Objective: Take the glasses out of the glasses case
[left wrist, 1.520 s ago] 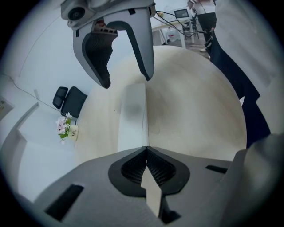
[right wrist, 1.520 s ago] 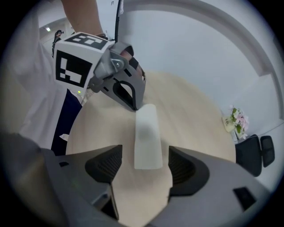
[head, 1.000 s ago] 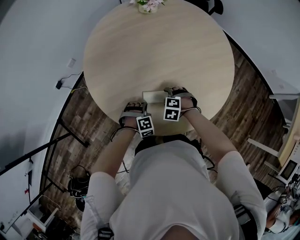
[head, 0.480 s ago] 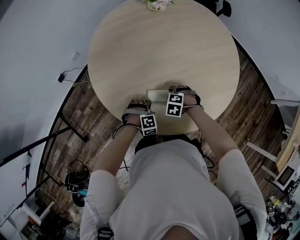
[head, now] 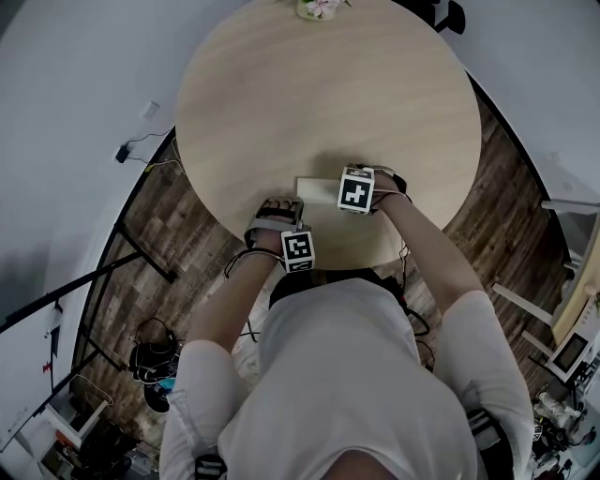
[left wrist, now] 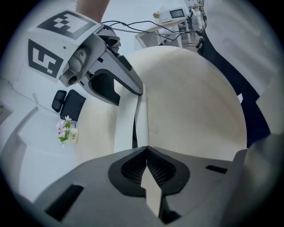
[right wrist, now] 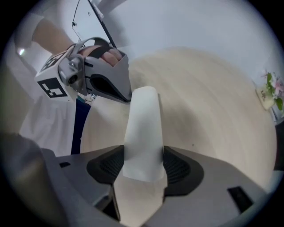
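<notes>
I held the left gripper [head: 287,208] and right gripper [head: 330,190] at the white glasses case [head: 312,187] by the table's [head: 328,94] near edge.

Round worktop [head: 328,94] of pale wood grain, seen from above my own shoulders. Near the edge closest to me lies a white glasses case [head: 314,186], its long side across my view. At the far edge, well apart from the case, stands a small pot of pink flowers [head: 319,7].
</notes>
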Available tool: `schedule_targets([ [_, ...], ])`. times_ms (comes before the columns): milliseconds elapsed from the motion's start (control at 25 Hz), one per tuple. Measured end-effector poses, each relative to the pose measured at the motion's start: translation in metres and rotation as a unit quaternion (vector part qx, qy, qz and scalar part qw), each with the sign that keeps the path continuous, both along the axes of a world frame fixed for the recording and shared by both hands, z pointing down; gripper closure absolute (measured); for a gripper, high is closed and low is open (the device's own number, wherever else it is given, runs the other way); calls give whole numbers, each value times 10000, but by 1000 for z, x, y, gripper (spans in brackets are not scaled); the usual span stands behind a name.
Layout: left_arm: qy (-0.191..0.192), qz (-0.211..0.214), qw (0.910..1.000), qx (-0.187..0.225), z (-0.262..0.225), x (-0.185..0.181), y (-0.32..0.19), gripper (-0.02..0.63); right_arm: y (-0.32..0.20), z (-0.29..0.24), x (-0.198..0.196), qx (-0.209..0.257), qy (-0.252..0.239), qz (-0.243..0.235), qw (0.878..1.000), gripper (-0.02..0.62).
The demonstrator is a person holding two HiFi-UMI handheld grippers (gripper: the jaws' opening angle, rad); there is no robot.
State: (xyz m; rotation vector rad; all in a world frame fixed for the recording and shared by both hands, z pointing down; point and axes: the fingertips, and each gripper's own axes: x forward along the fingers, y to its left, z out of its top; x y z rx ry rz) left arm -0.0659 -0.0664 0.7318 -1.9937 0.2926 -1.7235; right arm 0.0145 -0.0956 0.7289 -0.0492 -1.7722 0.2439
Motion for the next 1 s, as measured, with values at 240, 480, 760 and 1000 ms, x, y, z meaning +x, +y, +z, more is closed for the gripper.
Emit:
schedule_targets([
  [240, 0, 17, 10000, 13, -1, -2, 0, 599, -4, -9, 1, -18, -259, 150, 9996, 316],
  [480, -41, 103, 9999, 12, 0, -3, 3, 598, -19, -26, 7, 117, -479, 506, 9975, 316],
  [760, -28, 101, 9999, -13, -1, -2, 2, 598, -54, -45, 24, 628, -697, 1007, 9905, 321],
  [1000, -26, 89, 10000, 10, -1, -1, 2, 598, -77, -66, 39, 1207, -1124, 1741, 9708, 415],
])
